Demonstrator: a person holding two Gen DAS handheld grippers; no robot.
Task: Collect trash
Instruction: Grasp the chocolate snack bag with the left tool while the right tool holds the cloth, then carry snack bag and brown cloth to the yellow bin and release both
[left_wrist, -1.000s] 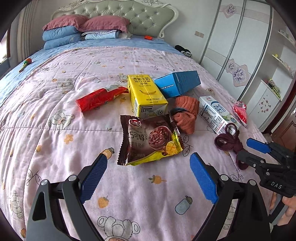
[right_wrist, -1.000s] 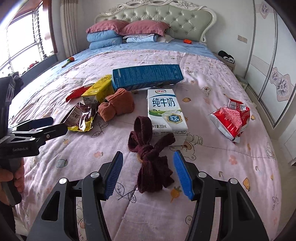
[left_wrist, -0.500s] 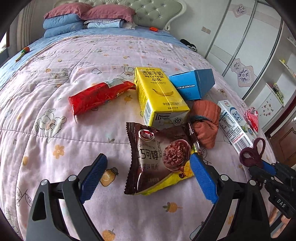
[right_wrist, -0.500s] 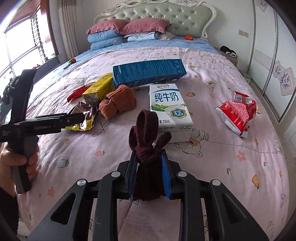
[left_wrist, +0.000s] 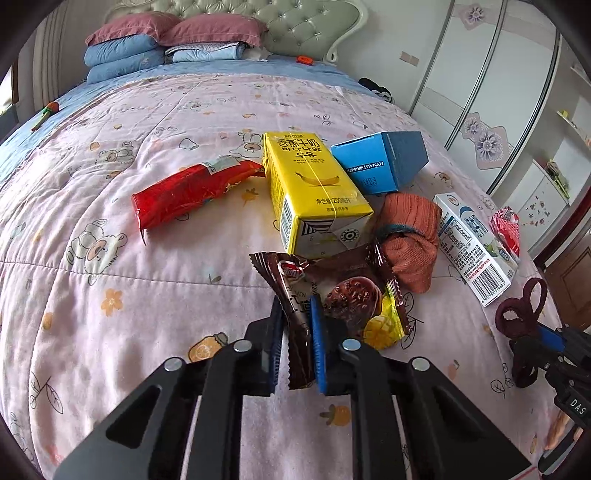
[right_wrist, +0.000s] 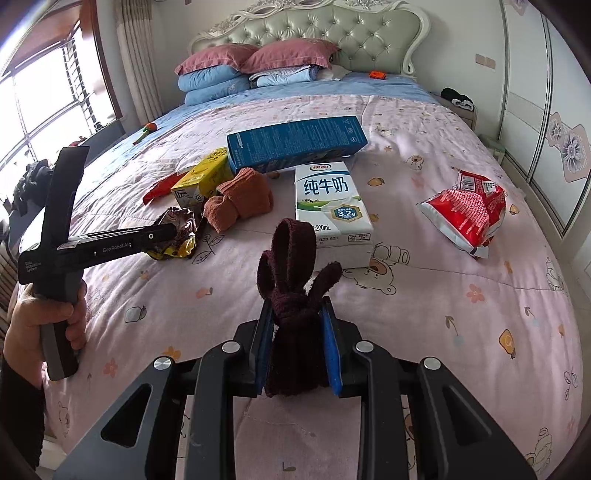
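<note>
My left gripper (left_wrist: 297, 314) is shut on the near edge of a brown chocolate snack wrapper (left_wrist: 343, 291), which crumples between the blue pads on the pink quilt. My right gripper (right_wrist: 297, 317) is shut on a knotted dark maroon sock (right_wrist: 291, 280) and holds it above the quilt; it also shows in the left wrist view (left_wrist: 521, 314). A yellow banana milk carton (left_wrist: 314, 192), a red snack wrapper (left_wrist: 188, 192), a blue box (left_wrist: 384, 162), a white milk carton (right_wrist: 332, 203) and a red crumpled bag (right_wrist: 469, 210) lie around.
An orange-brown sock (left_wrist: 410, 236) lies beside the yellow carton. Pillows (right_wrist: 251, 70) and a tufted headboard (right_wrist: 325, 33) stand at the far end of the bed. A wardrobe (left_wrist: 498, 92) is on the right, a window (right_wrist: 44, 99) on the left.
My left gripper moved forward and closed on the chocolate wrapper, which crumpled. My right gripper closed on the maroon sock and lifted it a little.
</note>
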